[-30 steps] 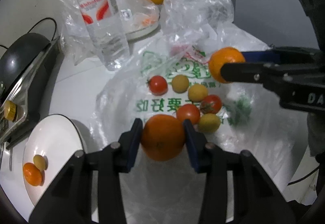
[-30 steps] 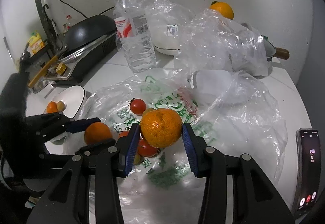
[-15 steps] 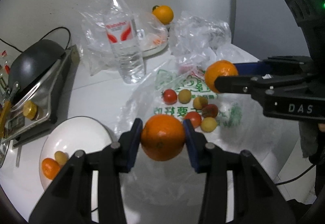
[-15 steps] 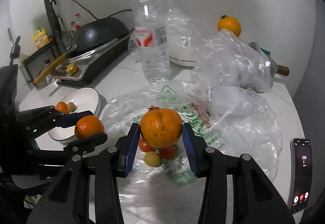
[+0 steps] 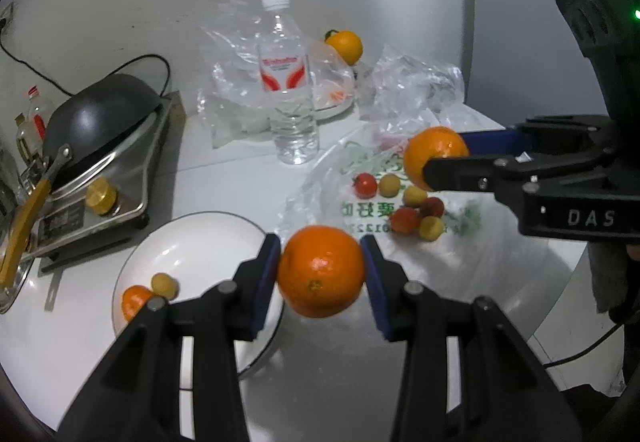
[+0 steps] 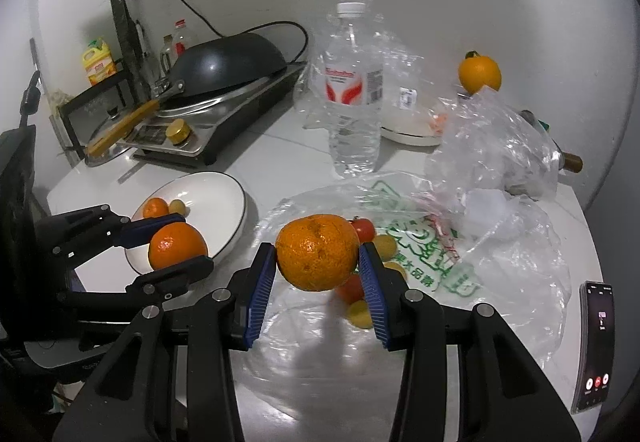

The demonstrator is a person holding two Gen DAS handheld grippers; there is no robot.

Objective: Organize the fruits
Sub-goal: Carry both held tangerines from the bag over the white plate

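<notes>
My left gripper (image 5: pixel 321 273) is shut on an orange (image 5: pixel 321 270), held in the air by the right rim of a white plate (image 5: pixel 200 238). The plate holds a small mandarin (image 5: pixel 134 301) and a yellow cherry tomato (image 5: pixel 164 284). My right gripper (image 6: pixel 318 258) is shut on a second orange (image 6: pixel 317 252), above a clear plastic bag (image 6: pixel 500 266) where red and yellow cherry tomatoes (image 5: pixel 412 207) lie. The left gripper and its orange (image 6: pixel 177 246) show in the right wrist view over the plate (image 6: pixel 224 197). The right gripper's orange (image 5: pixel 434 153) shows in the left wrist view.
A water bottle (image 6: pixel 352 97) stands behind the bag. A third orange (image 6: pixel 479 73) sits at the back by a bagged dish (image 6: pixel 412 129). A wok on a stove (image 6: pixel 224 69) stands back left. A phone (image 6: pixel 596 346) lies at the right edge.
Both grippers have lifted and pulled back from the bag with their oranges. The left gripper has moved left and now sits by the plate's rim.
</notes>
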